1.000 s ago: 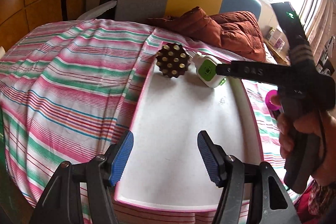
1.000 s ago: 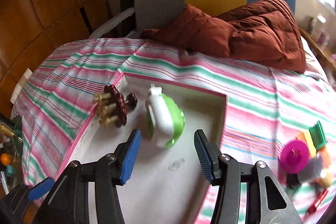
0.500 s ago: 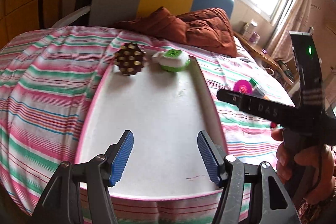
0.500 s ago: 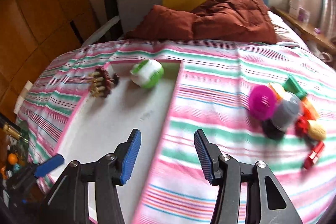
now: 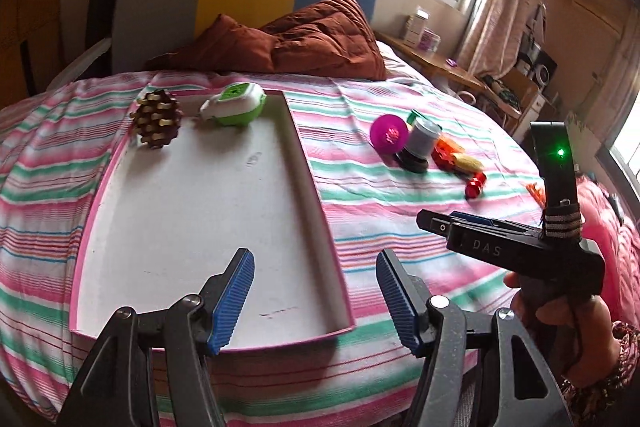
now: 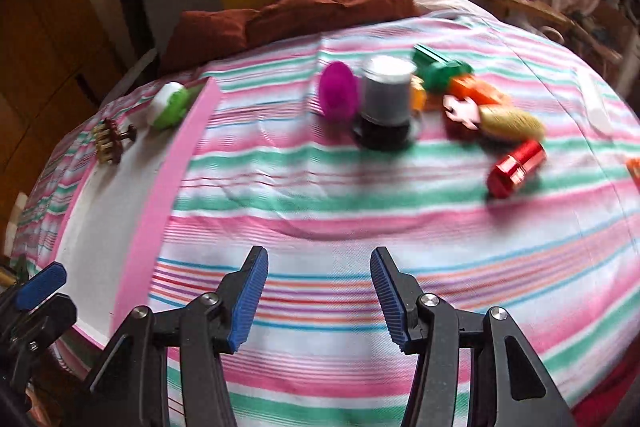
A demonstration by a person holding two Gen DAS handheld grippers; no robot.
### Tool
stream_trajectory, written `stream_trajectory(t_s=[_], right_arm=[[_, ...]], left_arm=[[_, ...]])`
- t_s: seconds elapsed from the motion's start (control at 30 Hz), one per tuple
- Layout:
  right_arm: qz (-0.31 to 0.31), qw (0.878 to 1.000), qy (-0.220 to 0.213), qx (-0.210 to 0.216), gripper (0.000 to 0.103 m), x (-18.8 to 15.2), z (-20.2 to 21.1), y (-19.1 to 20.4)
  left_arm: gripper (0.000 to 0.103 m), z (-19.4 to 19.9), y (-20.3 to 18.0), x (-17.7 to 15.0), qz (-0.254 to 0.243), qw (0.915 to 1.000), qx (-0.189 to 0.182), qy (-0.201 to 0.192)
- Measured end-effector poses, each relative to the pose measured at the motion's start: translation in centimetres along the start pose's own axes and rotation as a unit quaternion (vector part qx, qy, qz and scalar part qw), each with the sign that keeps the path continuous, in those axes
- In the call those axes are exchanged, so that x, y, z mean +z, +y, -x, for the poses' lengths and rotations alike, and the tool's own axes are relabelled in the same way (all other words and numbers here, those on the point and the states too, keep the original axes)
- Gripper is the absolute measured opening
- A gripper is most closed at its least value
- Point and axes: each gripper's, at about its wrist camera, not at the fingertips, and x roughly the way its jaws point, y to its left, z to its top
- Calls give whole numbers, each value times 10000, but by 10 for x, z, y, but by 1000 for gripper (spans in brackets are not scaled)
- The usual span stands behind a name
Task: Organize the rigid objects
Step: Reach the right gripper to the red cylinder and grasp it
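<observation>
While both grippers hang empty with their blue fingers spread apart, the pink-rimmed tray (image 5: 316, 187) is the largest thing to reckon with: it lies under and ahead of the left gripper (image 5: 316, 297), and left of the right gripper (image 6: 318, 299), and it looks like light, stiff card that needs no lifting. At the tray's far end, well beyond the left fingertips, sit a green-and-white tape dispenser (image 5: 236, 103) and a brown spiked ball (image 5: 157, 119), already put away. The loose heap lies well ahead of the right fingers and a little to their right on the striped bedsheet (image 6: 320, 195). Largest there is a grey cup (image 6: 387, 91) standing on a black lid (image 6: 384, 137), probably hard, light plastic, best pinched across its straight wall. Touching it on the left, a magenta disc (image 6: 338, 95) stands on edge and may roll; its rim offers the hold. Smaller still, a yellow oval piece (image 6: 512, 125) and a shiny red cylinder (image 6: 516, 169) look slippery, so a squeeze across the cylinder's middle seems safest.
</observation>
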Motion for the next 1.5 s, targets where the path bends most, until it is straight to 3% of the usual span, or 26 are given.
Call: stream_trajectory(t_s=[0.3,0.53,0.67,0.8,0.9,1.03,1.17,1.27,1.4,1.5], right_arm=[[-862,9954,-314,-274,54,-5,13,-64],[-562,9949,-832,8,54,66,12,-60],[-470,9958,-702,367,54,104,-11,-48],[-338,9967,-511,533,56,120,-43,-42],[-264,9964,-338,725,58,120,-57,-42],[-466,9857,-232,1603,58,98,-49,-35],[-442,9814,-160,1861,58,65,-32,-21],[-860,9866,-363,1335,58,49,-15,-36],[-1363,9883,-635,-271,57,46,-4,-75],[-1515,9829,-603,-851,54,53,-8,-97]], left_arm=[[64,-3,-20,-4,-217,9997,47,32],[64,-7,-22,3,-133,9997,168,113],[64,-8,-20,6,-105,9994,291,139],[64,-5,-18,8,-78,9993,360,112],[64,-4,-16,8,-41,9991,406,99],[64,-5,-14,10,44,9990,429,67],[64,-11,-15,14,141,9992,364,125],[64,-14,-19,17,150,9994,296,121],[64,-14,-27,21,84,9997,226,67],[64,-15,-33,22,17,9998,196,66]])
